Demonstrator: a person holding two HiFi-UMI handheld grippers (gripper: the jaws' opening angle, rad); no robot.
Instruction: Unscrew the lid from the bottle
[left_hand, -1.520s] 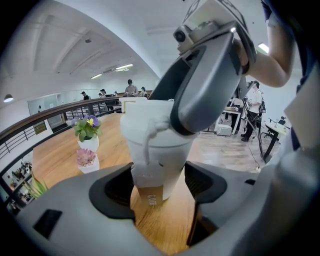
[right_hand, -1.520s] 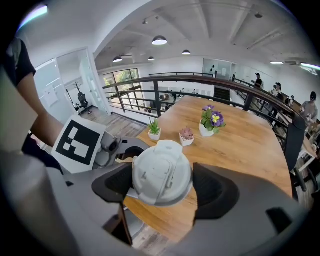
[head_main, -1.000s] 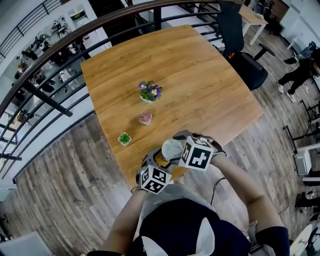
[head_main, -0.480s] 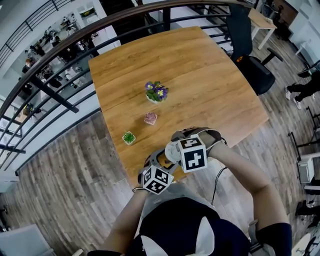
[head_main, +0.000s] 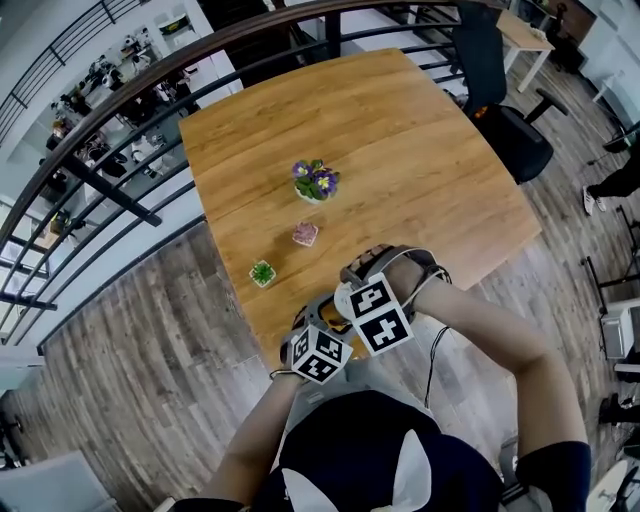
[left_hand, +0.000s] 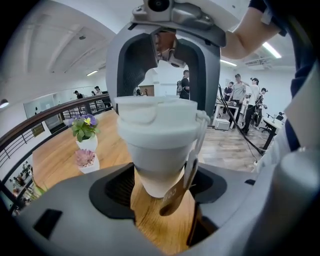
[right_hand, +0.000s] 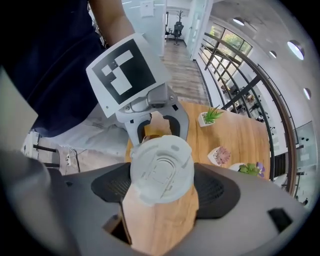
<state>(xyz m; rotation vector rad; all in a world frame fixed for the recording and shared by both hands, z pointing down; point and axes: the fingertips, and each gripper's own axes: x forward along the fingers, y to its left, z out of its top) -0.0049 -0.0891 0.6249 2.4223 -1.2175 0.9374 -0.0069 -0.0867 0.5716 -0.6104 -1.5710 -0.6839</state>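
A white bottle (left_hand: 159, 150) with a tapered body stands just above the table's near edge. My left gripper (left_hand: 160, 182) is shut on its lower body, a pad on either side. A brown strap (left_hand: 176, 192) hangs from the lid (left_hand: 157, 120). My right gripper (right_hand: 162, 187) comes down from above and is shut on the round white lid (right_hand: 161, 169), with wide-set jaws hugging its rim. In the head view the right gripper (head_main: 380, 312) covers most of the bottle, and the left gripper (head_main: 318, 355) sits just below it, near the person's body.
On the wooden table (head_main: 400, 150) stand a pot of purple flowers (head_main: 316, 182), a pink succulent (head_main: 305, 234) and a green succulent (head_main: 263, 272), all beyond the bottle. A dark railing (head_main: 120, 200) runs along the left, and an office chair (head_main: 500, 90) stands at the far right.
The right gripper's marker cube has turned over the lid and drifted slightly left and toward the person. The left gripper stays on the bottle's body.
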